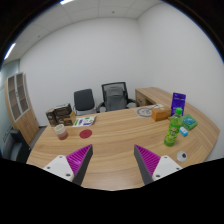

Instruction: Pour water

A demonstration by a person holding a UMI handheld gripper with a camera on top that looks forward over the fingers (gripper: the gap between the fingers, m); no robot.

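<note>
Wooden desk (110, 135) lies ahead; gripper (114, 160) gapes empty. Swing toward two o'clock, square up on green bottle (176, 127), approach level.

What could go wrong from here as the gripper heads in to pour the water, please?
The gripper is open and empty, far from the green bottle. That bottle stands close among other items near the purple box, so the fingers might knock a neighbour. The cup sits across the table, a long carry.
</note>
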